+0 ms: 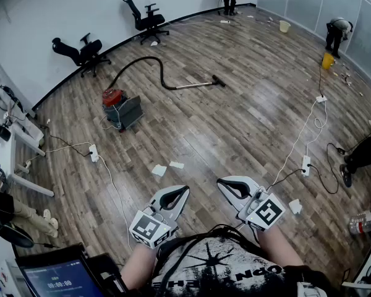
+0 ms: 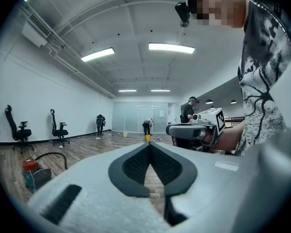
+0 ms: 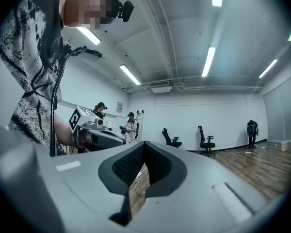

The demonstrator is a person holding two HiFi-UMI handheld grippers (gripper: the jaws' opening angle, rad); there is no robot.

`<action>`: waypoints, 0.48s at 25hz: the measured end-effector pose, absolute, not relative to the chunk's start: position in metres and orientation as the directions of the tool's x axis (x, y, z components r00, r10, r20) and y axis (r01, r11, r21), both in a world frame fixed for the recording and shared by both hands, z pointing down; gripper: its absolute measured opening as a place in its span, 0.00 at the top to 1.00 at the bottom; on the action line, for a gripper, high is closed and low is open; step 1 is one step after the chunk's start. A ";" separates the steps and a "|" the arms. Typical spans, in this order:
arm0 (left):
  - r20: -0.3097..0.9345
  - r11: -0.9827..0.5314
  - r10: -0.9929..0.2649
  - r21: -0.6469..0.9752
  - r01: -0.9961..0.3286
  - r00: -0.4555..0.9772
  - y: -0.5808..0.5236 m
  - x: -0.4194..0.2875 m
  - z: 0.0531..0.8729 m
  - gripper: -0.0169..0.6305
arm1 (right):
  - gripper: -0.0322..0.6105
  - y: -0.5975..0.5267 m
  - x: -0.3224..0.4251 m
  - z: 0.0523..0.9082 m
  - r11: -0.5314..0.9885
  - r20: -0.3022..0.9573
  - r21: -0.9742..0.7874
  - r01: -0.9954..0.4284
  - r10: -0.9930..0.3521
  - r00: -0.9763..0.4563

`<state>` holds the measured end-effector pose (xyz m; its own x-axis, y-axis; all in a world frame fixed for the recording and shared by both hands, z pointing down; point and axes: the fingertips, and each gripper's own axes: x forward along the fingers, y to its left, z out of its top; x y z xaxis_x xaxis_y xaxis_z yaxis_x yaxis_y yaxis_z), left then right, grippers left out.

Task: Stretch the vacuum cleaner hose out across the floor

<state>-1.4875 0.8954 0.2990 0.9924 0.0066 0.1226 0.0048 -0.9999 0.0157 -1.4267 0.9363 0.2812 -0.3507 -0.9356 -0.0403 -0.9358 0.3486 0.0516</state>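
Grey jaws of the left gripper and the right gripper were both pressed together on nothing, held side by side over the wooden floor at its near edge. Farther out, toward the floor's left edge by the wall, the red vacuum cleaner stood, its black hose arching away and curving back to the wand lying mid-floor, well apart from both grippers.

red-topped grey vac w/ blk hose, brown wood-grain floor, yellow bucket, blk office chairs.
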 end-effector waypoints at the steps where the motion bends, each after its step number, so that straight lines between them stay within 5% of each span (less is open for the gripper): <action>1: 0.121 -1.000 0.010 0.015 0.008 0.993 0.896 -1.487 0.298 0.97 | 0.94 0.937 -1.427 0.281 0.349 -0.040 0.053 -0.936 -0.936 -0.351; 12: 0.105 -1.000 0.013 0.018 0.011 0.994 0.894 -1.485 0.294 0.97 | 0.95 0.933 -1.427 0.277 0.348 -0.044 0.057 -0.936 -0.936 -0.350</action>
<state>-1.4854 0.8944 0.2940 0.9944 0.0130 0.1053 0.0112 -0.9998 0.0177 -1.4274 0.9326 0.2773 -0.3502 -0.9357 -0.0435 -0.9359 0.3476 0.0573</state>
